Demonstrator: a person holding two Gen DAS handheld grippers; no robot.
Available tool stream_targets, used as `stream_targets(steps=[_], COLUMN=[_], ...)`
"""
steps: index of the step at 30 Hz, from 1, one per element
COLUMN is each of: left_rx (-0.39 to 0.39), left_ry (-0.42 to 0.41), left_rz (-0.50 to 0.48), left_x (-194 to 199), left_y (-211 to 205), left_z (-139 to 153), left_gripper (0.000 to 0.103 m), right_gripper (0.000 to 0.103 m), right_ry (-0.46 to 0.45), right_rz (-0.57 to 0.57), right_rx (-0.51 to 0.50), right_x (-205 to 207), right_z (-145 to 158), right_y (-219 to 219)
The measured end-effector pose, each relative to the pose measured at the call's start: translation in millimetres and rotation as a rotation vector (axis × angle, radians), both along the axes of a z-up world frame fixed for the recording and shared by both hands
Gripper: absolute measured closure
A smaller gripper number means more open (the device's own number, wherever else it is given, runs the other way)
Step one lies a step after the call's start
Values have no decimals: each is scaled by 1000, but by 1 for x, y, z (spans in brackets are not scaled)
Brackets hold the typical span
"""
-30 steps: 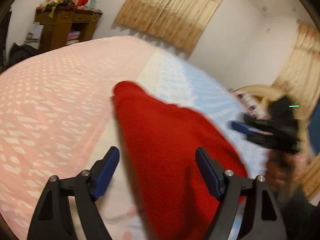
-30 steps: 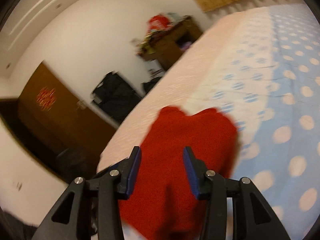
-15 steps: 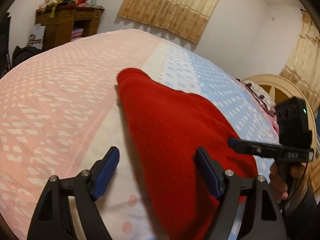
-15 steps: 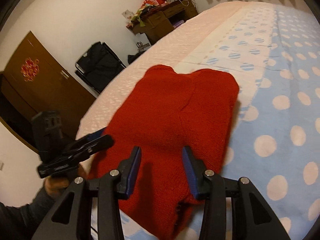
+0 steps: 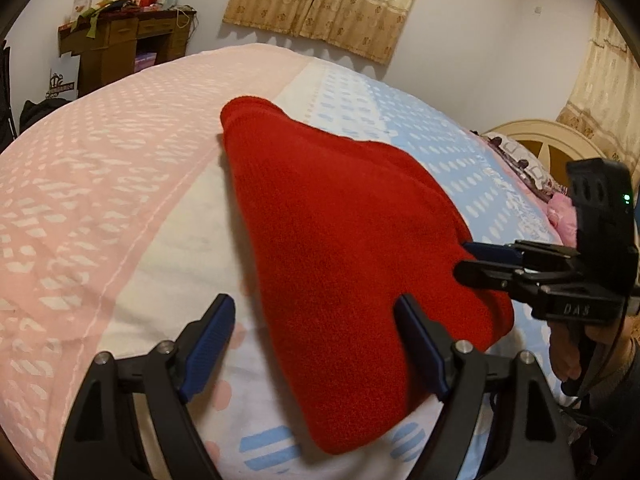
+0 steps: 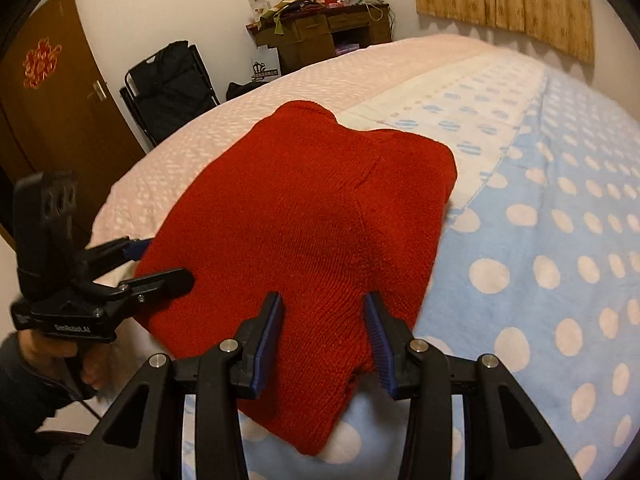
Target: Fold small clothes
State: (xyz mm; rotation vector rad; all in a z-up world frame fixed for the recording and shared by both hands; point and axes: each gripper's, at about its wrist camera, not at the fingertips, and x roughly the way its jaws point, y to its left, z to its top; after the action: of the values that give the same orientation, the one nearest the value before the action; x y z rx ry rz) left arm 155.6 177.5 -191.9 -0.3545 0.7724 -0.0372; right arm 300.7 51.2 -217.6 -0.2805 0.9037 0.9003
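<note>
A folded red knitted garment (image 5: 340, 240) lies flat on the bed (image 5: 100, 184), across the seam where the pink dotted cover meets the white and blue dotted one, near the bed's near edge. The left gripper (image 5: 316, 344) hangs low over one side of the garment, its blue-padded fingers (image 5: 208, 336) spread wide and holding nothing. The right gripper (image 6: 324, 340) sits over the opposite side, fingers (image 6: 268, 332) spread apart above the knit, also gripping nothing.
</note>
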Motion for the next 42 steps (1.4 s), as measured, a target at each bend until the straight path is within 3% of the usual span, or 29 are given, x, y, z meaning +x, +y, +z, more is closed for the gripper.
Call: stream_targets(steps=[4,6,8,13,18,25,32,42], left_rx=[-4,2,10,32,79,94,129,151], left_ry=[12,26,26,31,14,58,18,-113], left_rz=[2,13,17,2,7,29,20,21], left_x=[0,1,1,0,-5,-8,-26,-57], left_y=[-1,-1,-2,-8,-11,-6,-14,-30], left_z=[-1,-4,-4,2,12,2,22,65], left_gripper=[18,10,10,10,10,6,6,6], right_gripper=[60,60,60,60,60,54,52,48], right_ry=[-39,-79,-96,-162,-217,-146,-140,-256], right_rz=[-15,-12,-28,-70,-91,-144,-200,-266], right_rx=[-3,-9,0,30,-125,-66,-29,98], right_x=[-8,-14,-15,-23,-18,-9,-24,-81], right_z=[-4,-5,-5,18,5,1,18,83], right_y=[-3,-3,-5,-7,8,-3,-16,-52])
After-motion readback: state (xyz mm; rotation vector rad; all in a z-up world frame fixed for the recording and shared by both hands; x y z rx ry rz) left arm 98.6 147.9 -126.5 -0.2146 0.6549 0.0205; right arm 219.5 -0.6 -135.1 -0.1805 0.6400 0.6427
